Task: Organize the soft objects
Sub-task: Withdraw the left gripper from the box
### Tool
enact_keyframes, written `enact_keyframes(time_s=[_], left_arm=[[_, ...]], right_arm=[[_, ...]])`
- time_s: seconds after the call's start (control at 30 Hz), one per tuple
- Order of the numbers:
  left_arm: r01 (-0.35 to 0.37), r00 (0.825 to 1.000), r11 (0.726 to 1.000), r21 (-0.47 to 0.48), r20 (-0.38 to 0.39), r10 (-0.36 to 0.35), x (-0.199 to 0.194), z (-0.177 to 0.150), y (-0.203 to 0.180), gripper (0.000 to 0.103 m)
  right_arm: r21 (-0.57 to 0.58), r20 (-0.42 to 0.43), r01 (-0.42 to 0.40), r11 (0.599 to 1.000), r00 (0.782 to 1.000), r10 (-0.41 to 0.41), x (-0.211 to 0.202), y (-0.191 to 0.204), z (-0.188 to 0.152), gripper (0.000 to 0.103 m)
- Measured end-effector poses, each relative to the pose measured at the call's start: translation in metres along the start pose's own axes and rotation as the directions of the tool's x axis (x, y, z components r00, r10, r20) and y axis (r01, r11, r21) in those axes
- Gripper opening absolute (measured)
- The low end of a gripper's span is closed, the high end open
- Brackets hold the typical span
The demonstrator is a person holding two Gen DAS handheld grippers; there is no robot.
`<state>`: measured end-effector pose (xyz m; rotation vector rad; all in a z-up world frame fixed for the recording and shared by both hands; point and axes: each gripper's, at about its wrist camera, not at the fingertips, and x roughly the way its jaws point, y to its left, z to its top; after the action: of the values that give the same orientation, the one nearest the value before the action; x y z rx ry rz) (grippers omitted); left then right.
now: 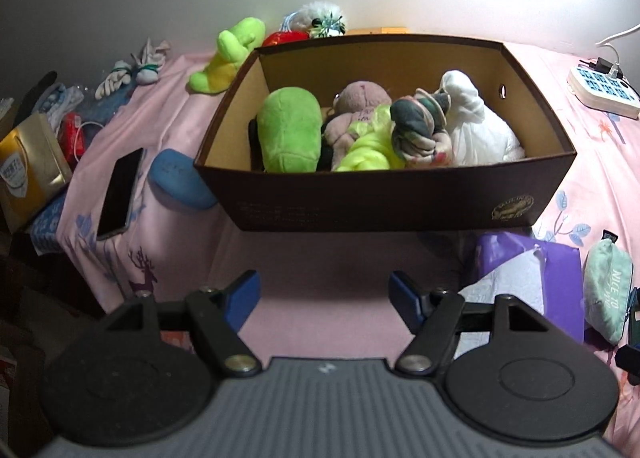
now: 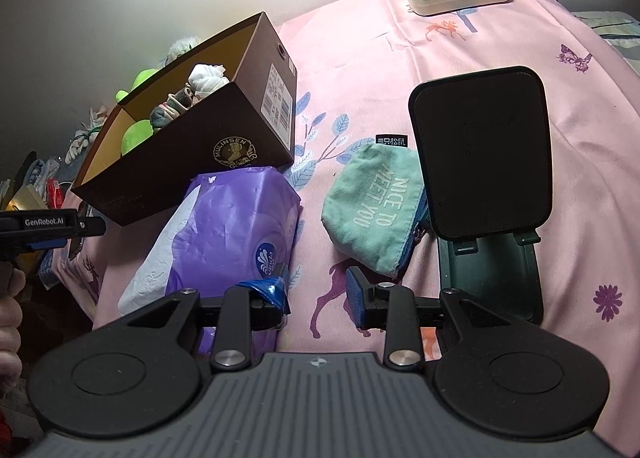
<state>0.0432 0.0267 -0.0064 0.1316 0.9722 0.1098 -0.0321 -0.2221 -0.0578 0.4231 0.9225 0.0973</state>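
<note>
Both tongs gape empty: left tongs (image 1: 324, 300) face the shoebox (image 1: 384, 197); right tongs (image 2: 318, 294) should close squarely on the mint pouch (image 2: 374, 209) at one o'clock.

The left wrist camera is looking steeply down along its fingers at the near, open brown shoe box (image 1: 384, 197) head-on, while the right wrist camera is facing down over the pink sheet (image 2: 500, 41) further right, both sharing that box (image 2: 192, 161), the purple tissue pack (image 2: 240, 217) and the mint pouch (image 2: 372, 209).
</note>
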Motion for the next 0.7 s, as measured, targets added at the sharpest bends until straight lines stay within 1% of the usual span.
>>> enact_keyframes(time_s=[0.07,0.27,0.33,0.5,0.63,0.7], left_arm=[[0.001,1.000,1.000,-0.003,-0.011,-0.001,0.000,-0.006,-0.001,0.071],[0.033,0.998,0.999,-0.012,-0.054,-0.034,0.004,-0.022,-0.004,0.071],[0.051,0.996,0.999,-0.008,-0.073,-0.051,0.006,-0.028,-0.006,0.071],[0.065,0.993,0.998,0.016,-0.100,-0.063,0.011,-0.042,-0.009,0.071],[0.101,0.985,0.995,-0.006,-0.137,-0.101,0.016,-0.047,-0.003,0.071],[0.119,0.981,0.993,-0.020,-0.149,-0.121,0.018,-0.048,0.000,0.071]], right_arm=[[0.000,0.005,0.000,1.000,1.000,0.000,0.000,0.000,0.000,0.014],[-0.002,0.018,0.016,1.000,1.000,-0.016,-0.002,0.002,-0.002,0.015],[0.000,0.027,0.028,1.000,0.999,-0.028,-0.002,0.002,-0.002,0.015],[0.013,0.039,0.069,0.998,0.997,-0.069,-0.001,0.001,-0.004,0.015],[0.033,0.049,0.094,0.995,0.994,-0.096,0.001,-0.002,-0.005,0.016],[0.016,0.073,0.109,0.994,0.991,-0.110,0.003,0.000,-0.004,0.016]])
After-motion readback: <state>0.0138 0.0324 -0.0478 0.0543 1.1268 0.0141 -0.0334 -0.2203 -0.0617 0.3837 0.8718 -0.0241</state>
